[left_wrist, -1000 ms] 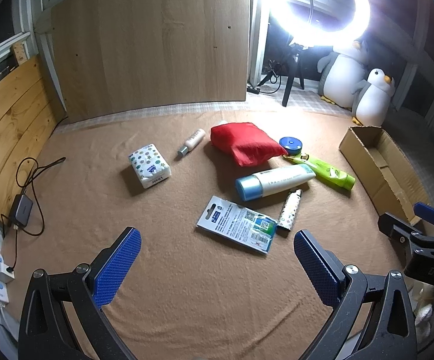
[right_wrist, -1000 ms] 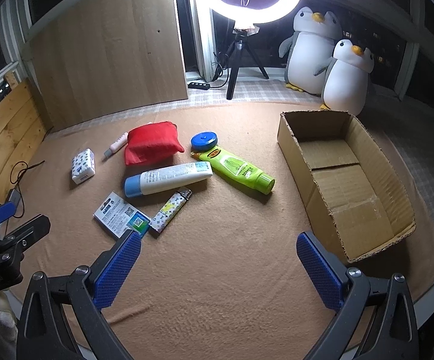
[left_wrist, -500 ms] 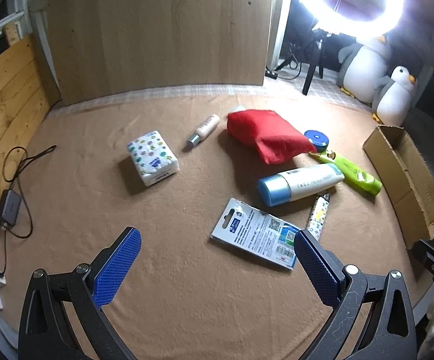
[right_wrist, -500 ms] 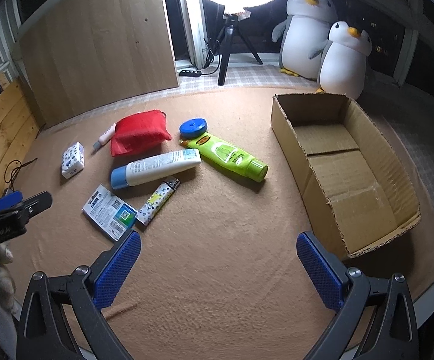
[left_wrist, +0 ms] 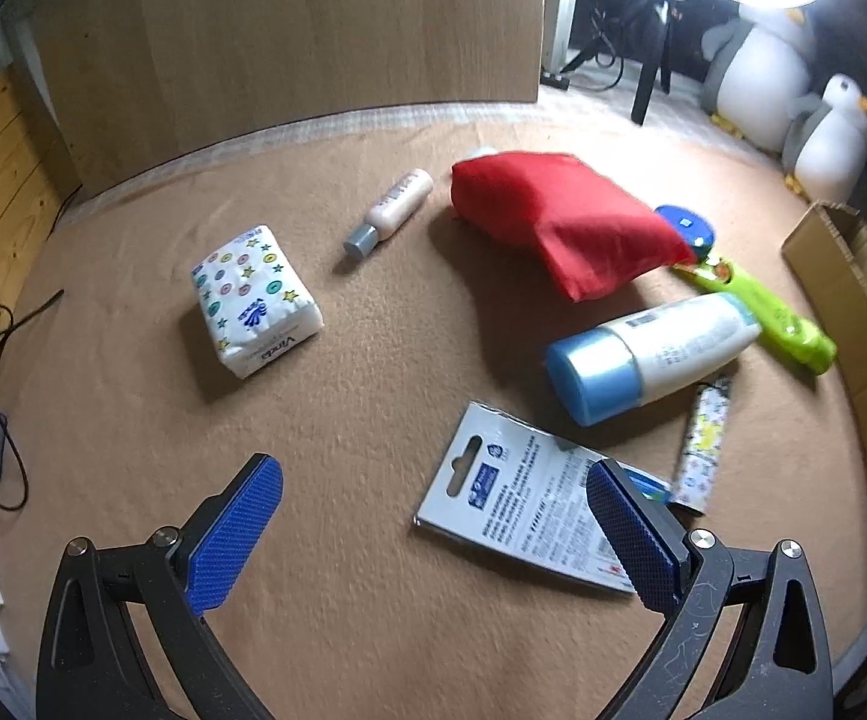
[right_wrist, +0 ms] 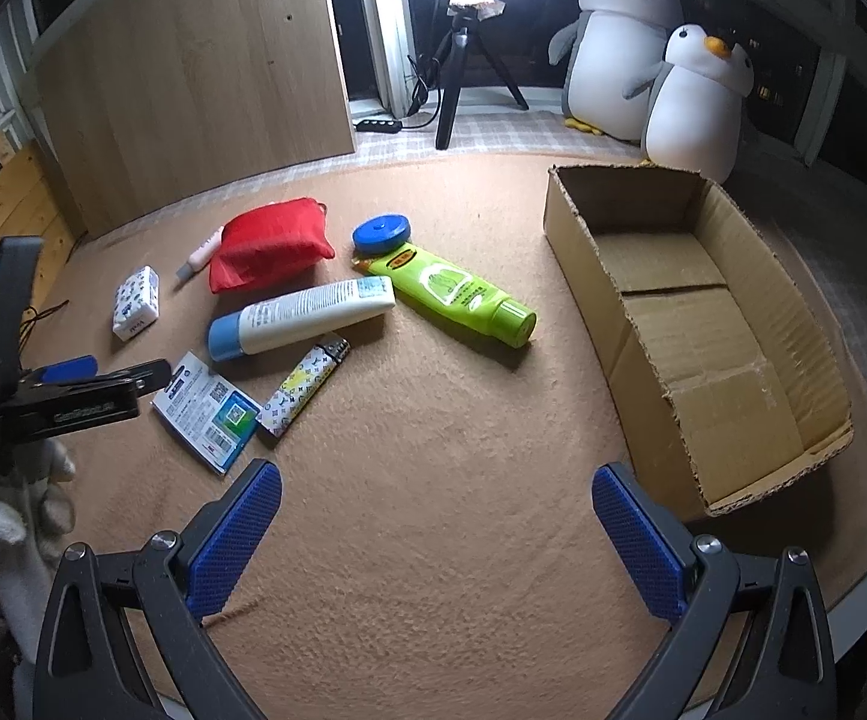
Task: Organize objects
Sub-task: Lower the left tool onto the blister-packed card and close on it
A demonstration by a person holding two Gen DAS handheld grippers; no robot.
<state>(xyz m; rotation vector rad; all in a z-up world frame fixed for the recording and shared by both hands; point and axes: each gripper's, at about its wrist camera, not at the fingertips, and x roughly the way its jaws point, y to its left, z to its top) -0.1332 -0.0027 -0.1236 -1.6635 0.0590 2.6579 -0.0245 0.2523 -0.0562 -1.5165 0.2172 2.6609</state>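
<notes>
1. Left tongs are held wide open, w/ nothing in them.
2. Card pack lies flat under right pad.
3. Thin, light, bendy; best pinched by an edge.

Eight loose things on the brown mat, one box, two toy penguins.

One tissue pack, one small bottle, one red pouch, one blue round tin, two tubes, white and green, one lighter, one card pack, possibly batteries; one cardboard box; two penguins.
</notes>
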